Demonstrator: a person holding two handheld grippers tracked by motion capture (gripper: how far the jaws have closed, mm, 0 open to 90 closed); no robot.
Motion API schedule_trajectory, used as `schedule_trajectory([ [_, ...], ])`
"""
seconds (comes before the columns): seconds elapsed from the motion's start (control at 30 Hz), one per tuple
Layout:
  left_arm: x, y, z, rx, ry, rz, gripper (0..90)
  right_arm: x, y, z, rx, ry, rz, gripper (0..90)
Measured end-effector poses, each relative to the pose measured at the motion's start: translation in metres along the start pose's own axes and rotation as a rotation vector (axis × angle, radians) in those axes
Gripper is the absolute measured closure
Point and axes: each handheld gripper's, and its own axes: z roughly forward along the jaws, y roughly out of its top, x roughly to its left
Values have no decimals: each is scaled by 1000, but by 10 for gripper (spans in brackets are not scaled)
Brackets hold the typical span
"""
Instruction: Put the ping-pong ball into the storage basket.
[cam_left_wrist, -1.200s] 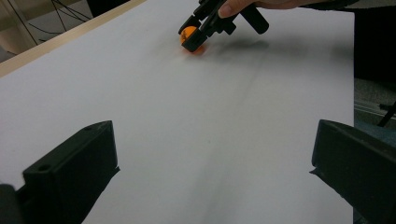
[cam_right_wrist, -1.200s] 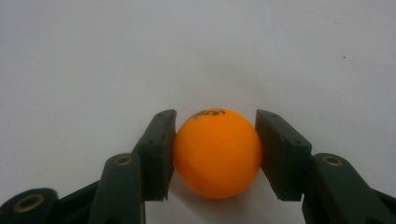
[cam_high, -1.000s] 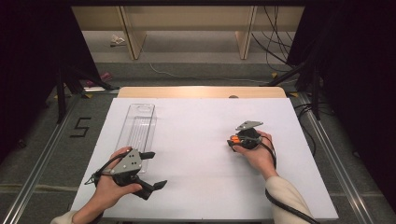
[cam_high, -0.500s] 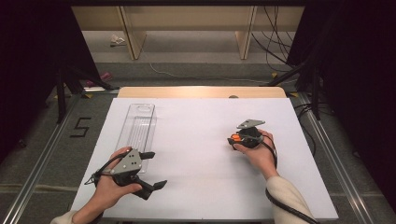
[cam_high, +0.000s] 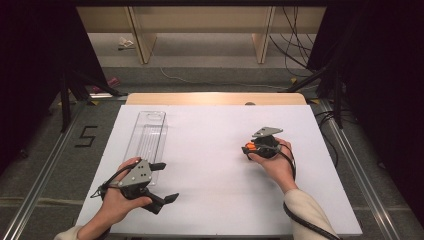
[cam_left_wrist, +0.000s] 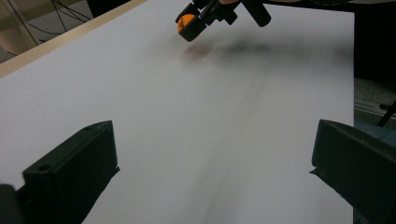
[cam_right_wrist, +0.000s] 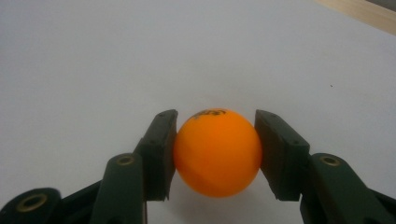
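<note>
An orange ball (cam_right_wrist: 217, 151) sits clamped between the two black pads of my right gripper (cam_right_wrist: 215, 154), just above the white table. From above, that same right gripper (cam_high: 248, 149) is right of centre on the table (cam_high: 210, 150), the orange ball (cam_high: 249, 146) at its tip. In the left gripper view the ball (cam_left_wrist: 188, 22) appears far off at the top. My left gripper (cam_high: 167, 182) rests near the front left edge, jaws wide apart with bare table between them.
A clear plastic tray (cam_high: 147, 135) lies lengthwise at the table's left, just beyond the left hand. A wooden strip (cam_high: 215, 98) borders the far edge. Metal rails run along both sides of the table on the floor.
</note>
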Motion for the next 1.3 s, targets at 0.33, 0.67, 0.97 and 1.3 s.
schedule_trajectory([
  [0.33,0,0,0,0,-1,1,0,4,4,-3,-17,11,-5,513],
  [0.67,0,0,0,1,-2,0,0,9,8,-5,-32,22,-4,514],
  [0.97,0,0,0,2,-2,1,0,13,12,-8,-50,31,-9,514],
  [1.3,0,0,0,1,-2,2,0,17,16,-10,-68,44,-12,514],
])
